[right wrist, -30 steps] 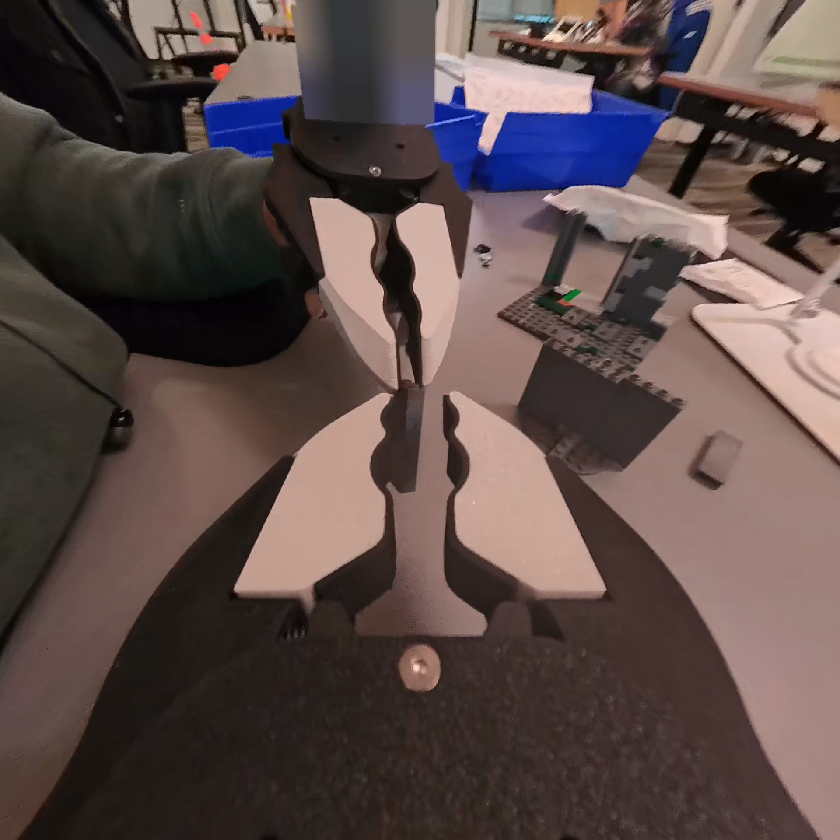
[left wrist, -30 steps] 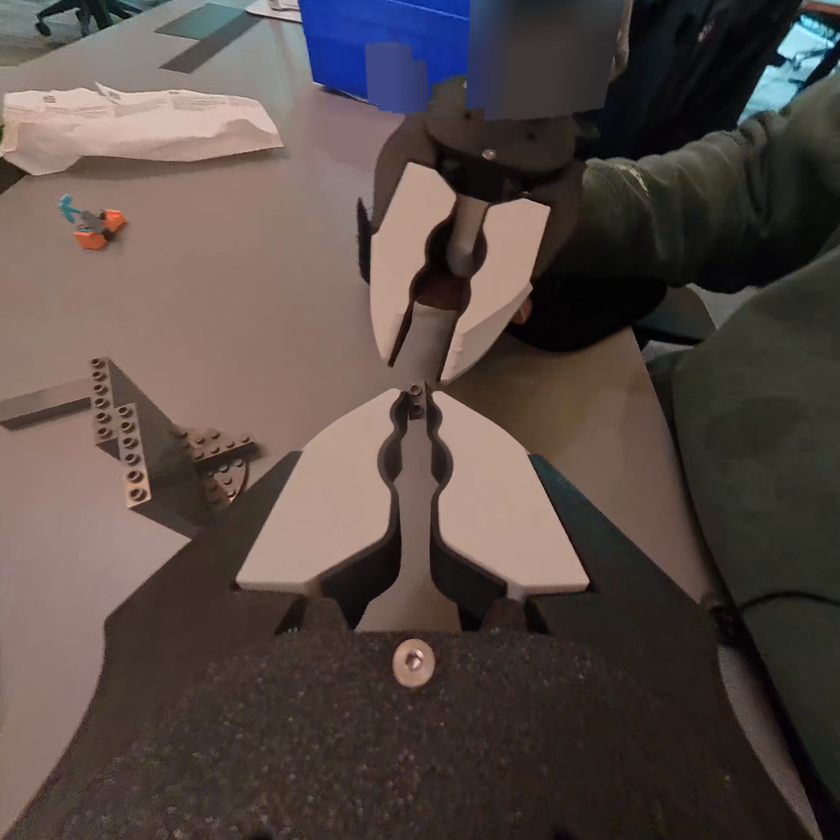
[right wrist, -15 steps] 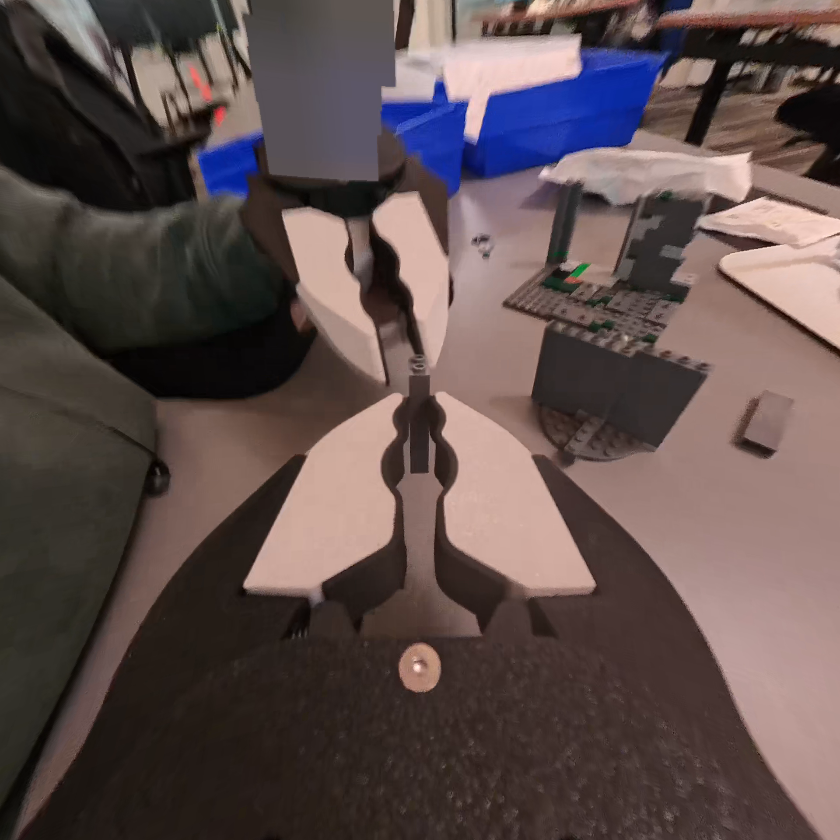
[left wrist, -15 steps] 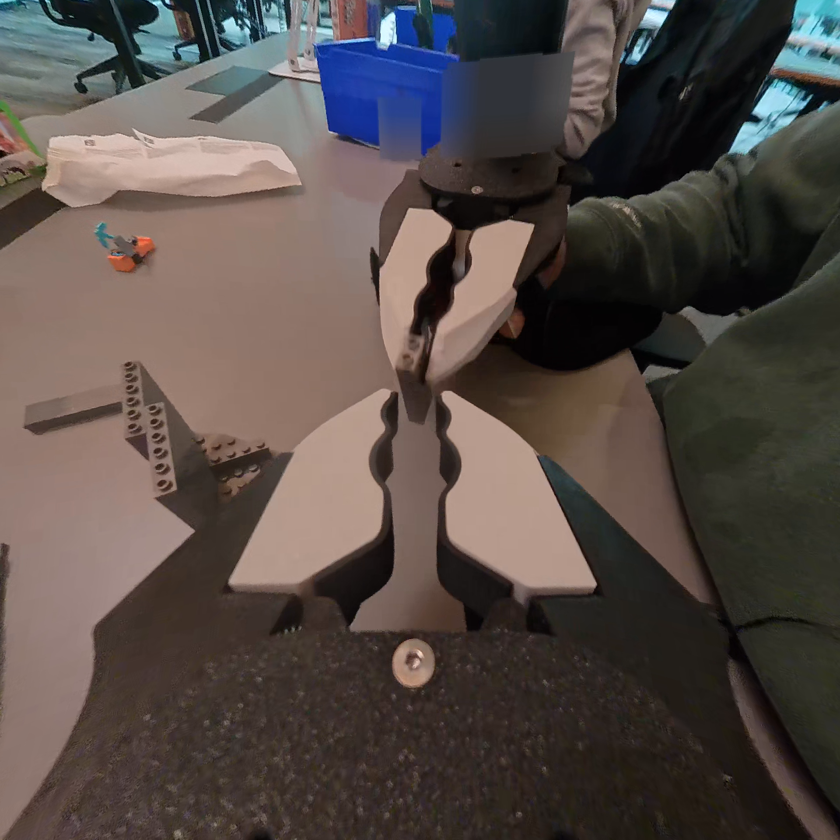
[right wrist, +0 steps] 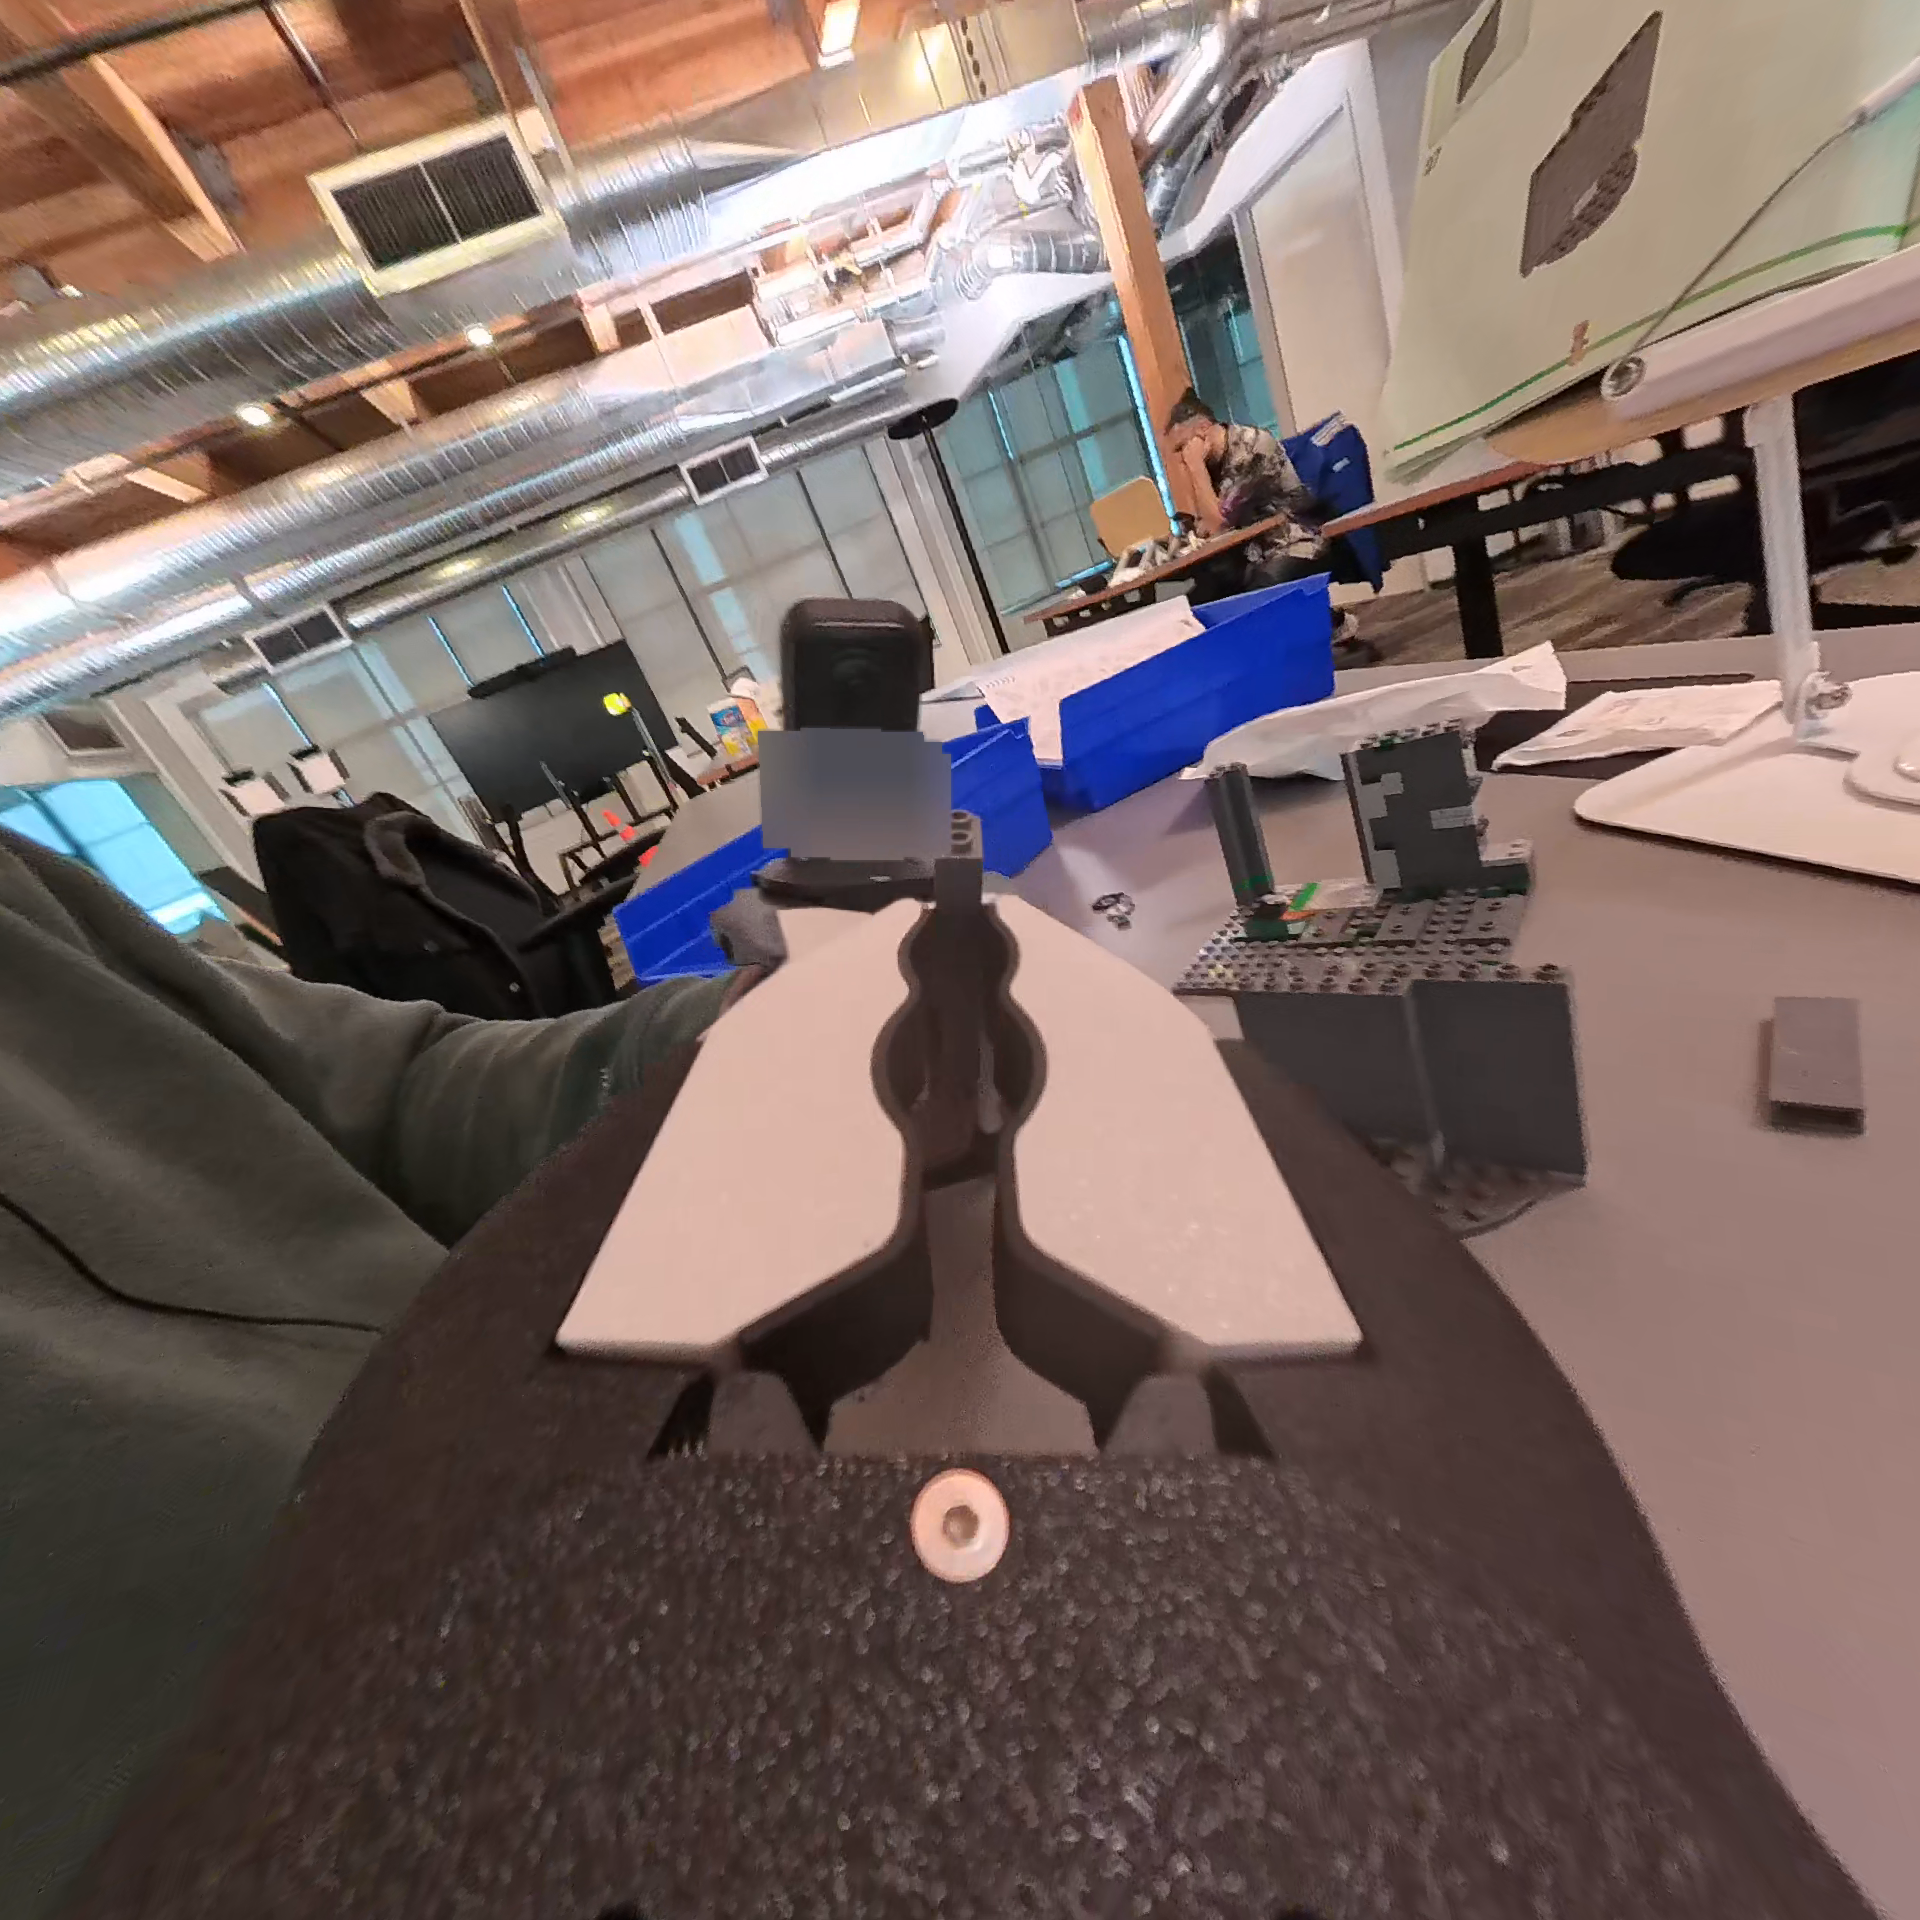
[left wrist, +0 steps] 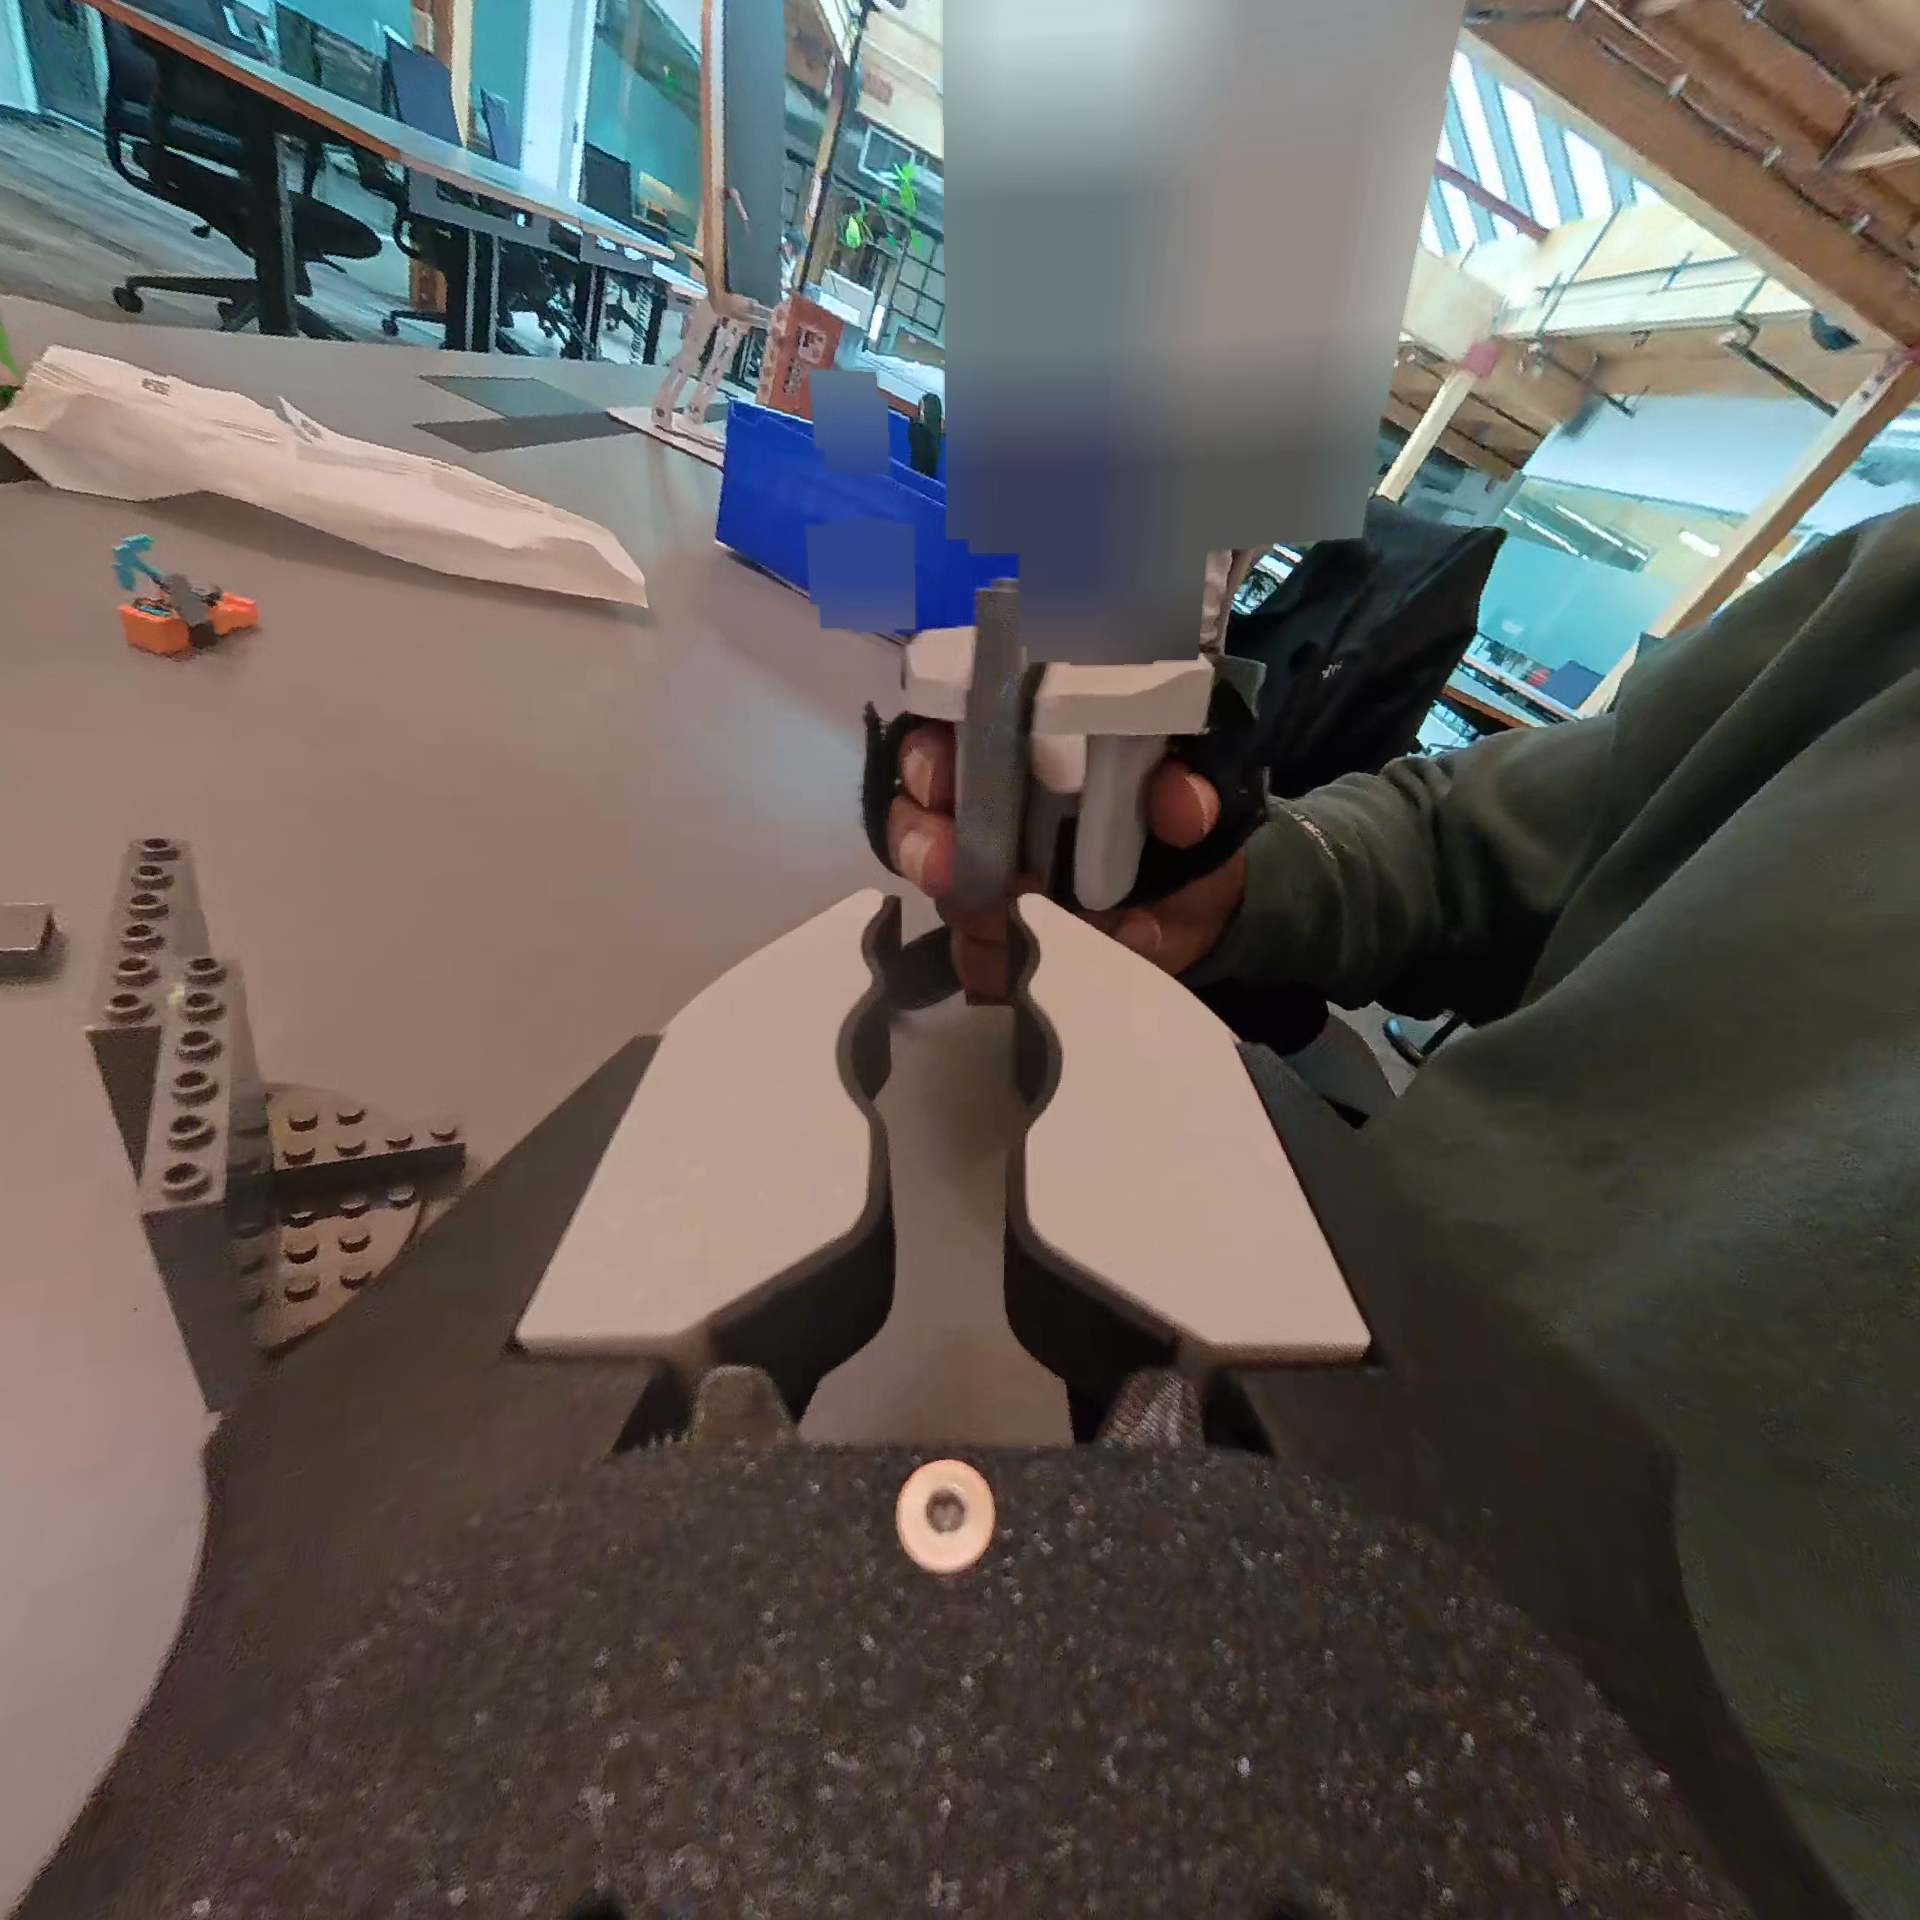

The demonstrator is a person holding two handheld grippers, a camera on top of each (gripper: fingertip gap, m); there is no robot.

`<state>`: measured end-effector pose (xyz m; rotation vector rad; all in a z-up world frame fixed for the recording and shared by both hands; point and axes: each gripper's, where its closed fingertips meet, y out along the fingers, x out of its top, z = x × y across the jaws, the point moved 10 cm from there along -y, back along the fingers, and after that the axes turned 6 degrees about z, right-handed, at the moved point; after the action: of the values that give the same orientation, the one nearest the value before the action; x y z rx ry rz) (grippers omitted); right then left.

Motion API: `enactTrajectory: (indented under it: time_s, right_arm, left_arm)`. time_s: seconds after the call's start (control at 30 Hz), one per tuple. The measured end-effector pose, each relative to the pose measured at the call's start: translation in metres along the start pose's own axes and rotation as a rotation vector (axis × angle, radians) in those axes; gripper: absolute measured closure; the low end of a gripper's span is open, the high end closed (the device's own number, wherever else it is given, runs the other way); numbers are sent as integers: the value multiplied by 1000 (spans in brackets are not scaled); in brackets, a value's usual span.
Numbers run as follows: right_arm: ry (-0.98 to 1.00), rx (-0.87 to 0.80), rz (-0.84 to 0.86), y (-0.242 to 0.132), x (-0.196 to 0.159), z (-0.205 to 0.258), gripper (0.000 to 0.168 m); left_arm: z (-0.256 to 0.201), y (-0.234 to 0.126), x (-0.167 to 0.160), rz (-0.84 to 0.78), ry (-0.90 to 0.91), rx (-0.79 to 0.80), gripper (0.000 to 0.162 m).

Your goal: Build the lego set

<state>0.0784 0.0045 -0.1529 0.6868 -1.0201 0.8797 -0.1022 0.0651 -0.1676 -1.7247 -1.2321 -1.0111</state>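
My right gripper is shut on a long dark grey lego bar, whose studded end sticks out past the fingertips. In the left wrist view the right gripper is tilted up with the bar standing upright in it, and a hand holds it. My left gripper is open and empty, just below and in front of the bar's lower end. A dark grey lego build with walls and a studded plate stands to the right.
A grey wedge-plate assembly lies left of my left gripper. A small orange and teal piece, a white paper bag and blue bins are farther back. A loose grey tile and a white stand are at the right. The tips of both grippers are at nearly the same place.
The left gripper opened and let go of the bar. The right gripper closed on it and swung it upward. Both views tilted up.
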Motion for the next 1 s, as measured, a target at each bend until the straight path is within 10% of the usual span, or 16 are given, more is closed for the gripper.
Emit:
enactTrajectory:
  time_s: [0.33,0.7,1.0]
  right_arm:
    - [6,46,41,2,-1,1,161]
    - [-252,97,713,18,29,8,144]
    - [-162,-8,858,28,36,4,161]
  left_arm:
    - [-4,-3,0,65,60,-54,155]
    - [-3,-13,-7,300,155,-118,155]
    - [3,-15,-7,334,176,40,154]
